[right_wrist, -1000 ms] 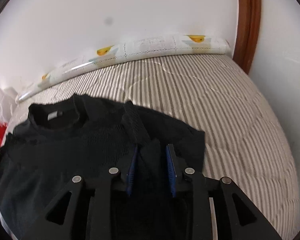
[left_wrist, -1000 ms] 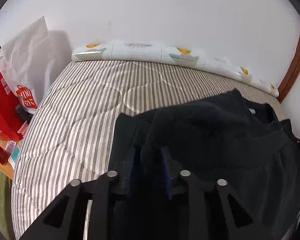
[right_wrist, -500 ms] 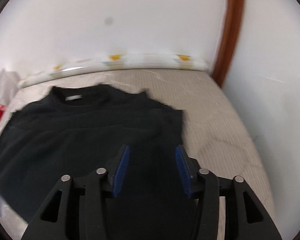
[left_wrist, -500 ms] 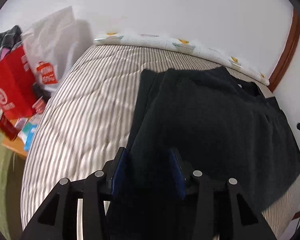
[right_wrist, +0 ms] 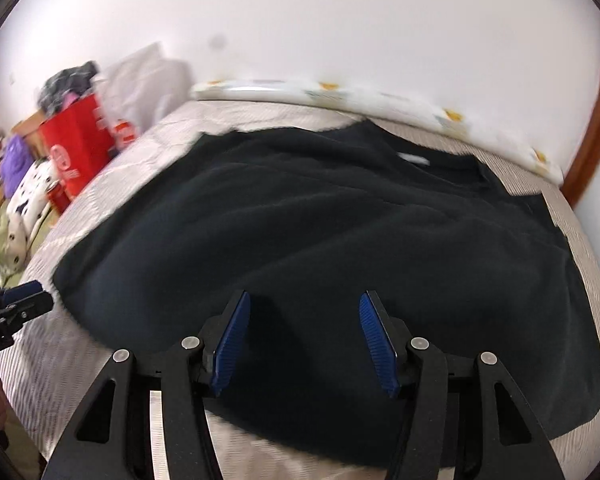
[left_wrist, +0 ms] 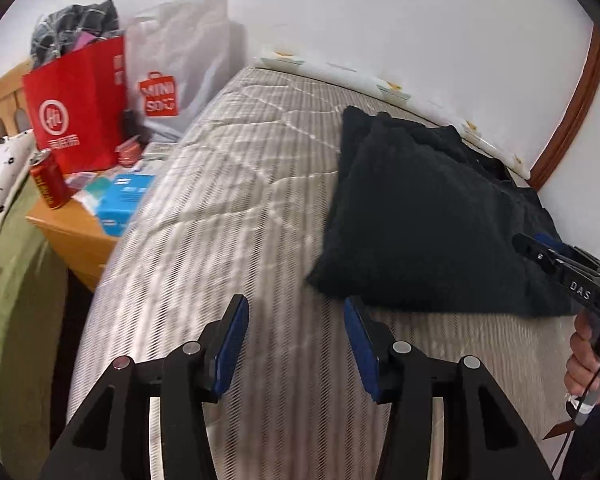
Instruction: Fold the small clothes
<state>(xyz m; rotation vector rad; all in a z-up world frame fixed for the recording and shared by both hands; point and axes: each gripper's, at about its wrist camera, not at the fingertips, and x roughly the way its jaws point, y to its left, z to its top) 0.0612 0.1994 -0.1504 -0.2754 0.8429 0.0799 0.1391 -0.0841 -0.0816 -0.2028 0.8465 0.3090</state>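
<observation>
On the bedside cabinet (left_wrist: pixel 66 236) off the left edge of the bed stand a red paper bag (left_wrist: pixel 74 108) with a white round logo whose characters I cannot read, and behind it a white bag (left_wrist: pixel 172 64) printed "MINISO" in red. A red can (left_wrist: pixel 49 182) stands at the cabinet's near corner; its writing is too small to read.

The left gripper (left_wrist: pixel 294 320) hangs over bare striped mattress (left_wrist: pixel 220 208) near the front edge, its blue pads spreading with nothing between them. A second ago those pads pinched a fold of the black sweater (left_wrist: pixel 428 220); now the cloth lies free just beyond and right of them.

The sweater lies flat on the right half of the bed, collar with its white label (right_wrist: pixel 412 158) toward the far edge by the rolled patterned cover (right_wrist: pixel 340 96), hem toward the front, so its long axis runs front to back.

The right gripper (right_wrist: pixel 304 320), marked "DAS" on its side in the left view, hovers over the hem, jaws widening and gripping nothing, where earlier they clamped cloth. A hand (left_wrist: pixel 588 360) holds its handle.
</observation>
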